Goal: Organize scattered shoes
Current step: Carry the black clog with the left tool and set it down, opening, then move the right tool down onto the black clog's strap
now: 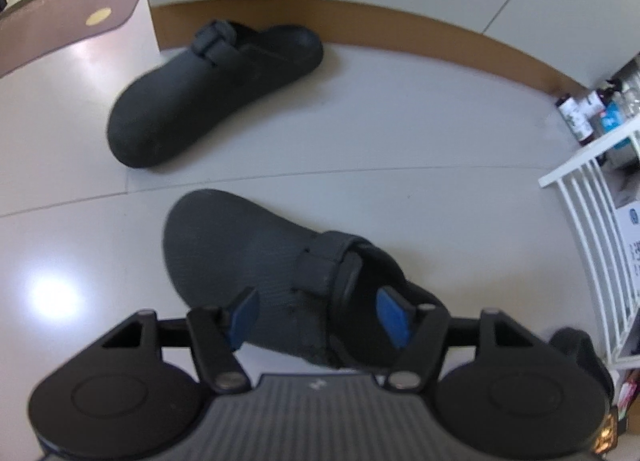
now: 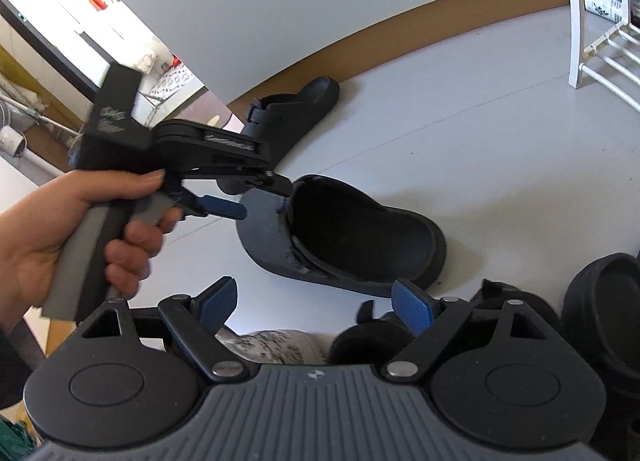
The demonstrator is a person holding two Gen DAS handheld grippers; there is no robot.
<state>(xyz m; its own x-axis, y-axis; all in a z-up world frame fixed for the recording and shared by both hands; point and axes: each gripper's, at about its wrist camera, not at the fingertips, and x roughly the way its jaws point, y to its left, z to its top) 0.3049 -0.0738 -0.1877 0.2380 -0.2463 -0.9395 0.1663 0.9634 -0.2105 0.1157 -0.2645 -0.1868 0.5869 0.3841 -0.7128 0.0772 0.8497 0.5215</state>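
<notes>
Both grippers stand open with nothing held: the left gripper (image 1: 320, 317) straddles the near clog (image 1: 256, 261) without its blue pads (image 1: 394, 317) pressing, and the right gripper (image 2: 320, 303) hovers apart. Two matte black rubbery clogs with rounded toes lie on the glossy pale floor (image 1: 400, 133), the far clog (image 1: 208, 93) against the brown baseboard. One white slatted rack (image 1: 592, 229) holds bottles.

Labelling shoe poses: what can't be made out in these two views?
- Far black rubber clog, right wrist view: its toe is hidden behind the left gripper.
- Dark objects, right wrist view: cut off by the right edge, unidentifiable.
- Bottles on the white rack, left wrist view: labels too small and blurred.
</notes>
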